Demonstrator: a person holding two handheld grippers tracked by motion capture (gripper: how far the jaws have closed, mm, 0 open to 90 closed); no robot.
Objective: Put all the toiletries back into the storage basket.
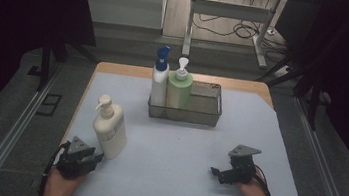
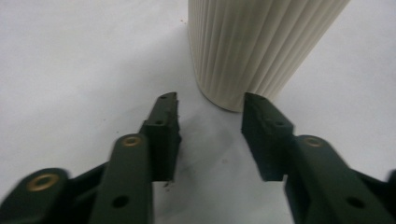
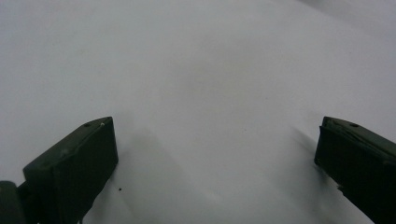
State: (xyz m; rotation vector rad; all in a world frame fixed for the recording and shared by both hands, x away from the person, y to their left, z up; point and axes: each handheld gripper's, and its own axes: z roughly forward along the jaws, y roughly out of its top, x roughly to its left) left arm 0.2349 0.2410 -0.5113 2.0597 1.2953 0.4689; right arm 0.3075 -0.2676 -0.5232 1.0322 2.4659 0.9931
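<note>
A: Cream ribbed plastic pump bottle [image 1: 110,128], lower left of the high view, upright on white tabletop [image 1: 182,144], just beyond left gripper [image 2: 210,103].

B: Fingers?

A: Left part-open, empty, bottle base ahead. Right gripper [image 3: 215,140] wide, empty.

B: Handling?

A: Probably light, stiff, top-heavy; ribs aid grip. Best taken mid-body.

1. My left gripper [image 1: 97,157] sits at the near-left corner of the table [image 1: 252,188], just beside the base of the cream pump bottle [image 1: 109,129], jaws toward it.
2. Cream bottle stands upright, well apart from the wire basket [image 1: 208,113].
3. Basket at table's far middle holds 2 bottles at its left end: white w/ blue cap [image 1: 159,78], green pump bottle [image 1: 180,87], touching.
4. My right gripper [image 1: 216,172] rests near-right, jaws pointing left, nothing btw them.
</note>
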